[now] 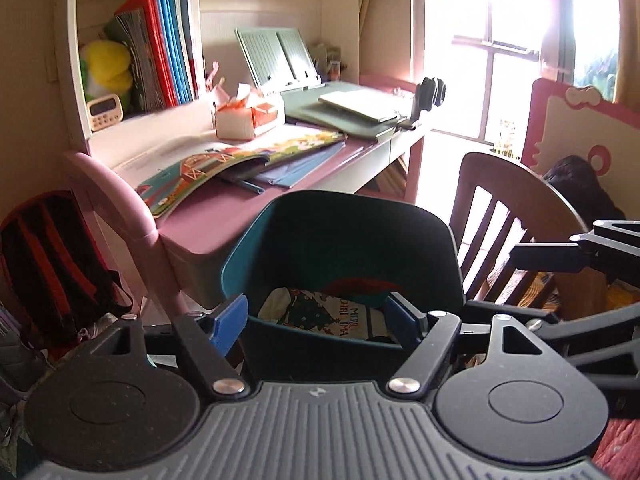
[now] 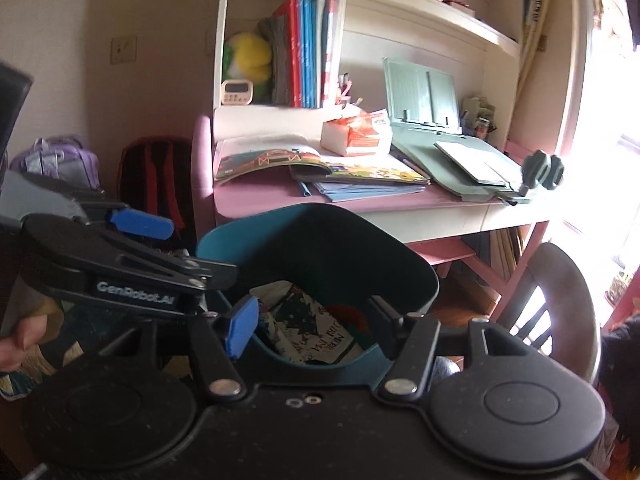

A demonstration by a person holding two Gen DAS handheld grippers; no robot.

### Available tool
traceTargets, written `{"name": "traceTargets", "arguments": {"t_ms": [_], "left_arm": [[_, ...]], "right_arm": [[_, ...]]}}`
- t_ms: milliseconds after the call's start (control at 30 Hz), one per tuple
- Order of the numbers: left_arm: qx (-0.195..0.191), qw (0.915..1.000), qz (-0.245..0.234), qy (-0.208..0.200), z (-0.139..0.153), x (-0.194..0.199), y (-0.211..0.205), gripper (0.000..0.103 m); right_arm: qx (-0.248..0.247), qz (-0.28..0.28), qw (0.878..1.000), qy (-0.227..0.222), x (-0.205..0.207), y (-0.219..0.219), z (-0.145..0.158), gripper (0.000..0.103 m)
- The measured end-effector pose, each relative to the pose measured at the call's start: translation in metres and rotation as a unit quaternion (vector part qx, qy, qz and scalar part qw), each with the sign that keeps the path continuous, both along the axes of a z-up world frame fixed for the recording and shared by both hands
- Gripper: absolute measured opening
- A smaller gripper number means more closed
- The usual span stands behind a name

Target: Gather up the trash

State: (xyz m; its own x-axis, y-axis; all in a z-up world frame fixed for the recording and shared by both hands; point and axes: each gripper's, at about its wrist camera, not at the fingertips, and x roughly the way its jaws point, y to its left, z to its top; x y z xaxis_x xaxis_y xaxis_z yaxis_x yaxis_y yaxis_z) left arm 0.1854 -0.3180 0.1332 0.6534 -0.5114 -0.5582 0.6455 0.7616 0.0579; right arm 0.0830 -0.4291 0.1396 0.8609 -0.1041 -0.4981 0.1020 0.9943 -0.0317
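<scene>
Both my left gripper (image 1: 316,318) and right gripper (image 2: 310,326) are spread and empty over the teal bin (image 1: 344,232). A printed wrapper (image 1: 320,316) lies at its bottom: light, crinkly; I'd pinch an edge.

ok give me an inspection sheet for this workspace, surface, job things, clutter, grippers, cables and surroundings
Surface: pink desk top, bare along its near edge, the rest covered.
Job's things: teal bin in front of the desk, printed Christmas paper lying inside.
Clutter: open picture book, blue folders, tissue box, green book stand.
Grippers: left gripper open, nothing between its fingers; right gripper open, nothing between its fingers; both over the bin's near rim.
Cables: nothing seen.
Surroundings: shelf with books, yellow plush toy, timer, backpack, wooden chair, bright window.
</scene>
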Motion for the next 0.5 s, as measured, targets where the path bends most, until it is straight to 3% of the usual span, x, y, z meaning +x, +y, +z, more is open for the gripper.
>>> {"name": "traceTargets", "arguments": {"t_ms": [67,300,500], "left_arm": [[-0.011,0.9999,0.0,-0.005,0.002,-0.006,0.009,0.081],[-0.031,0.9994,-0.007,-0.015,0.001,-0.024,0.034,0.082],[-0.04,0.9988,-0.006,-0.027,-0.003,-0.035,0.05,0.095]], "right_arm": [[0.016,-0.011,1.0,-0.008,-0.009,0.001,0.002,0.06],[0.044,-0.019,0.999,-0.02,-0.031,0.015,0.003,0.061],[0.056,-0.041,0.996,-0.048,-0.048,0.028,0.002,0.069]]}}
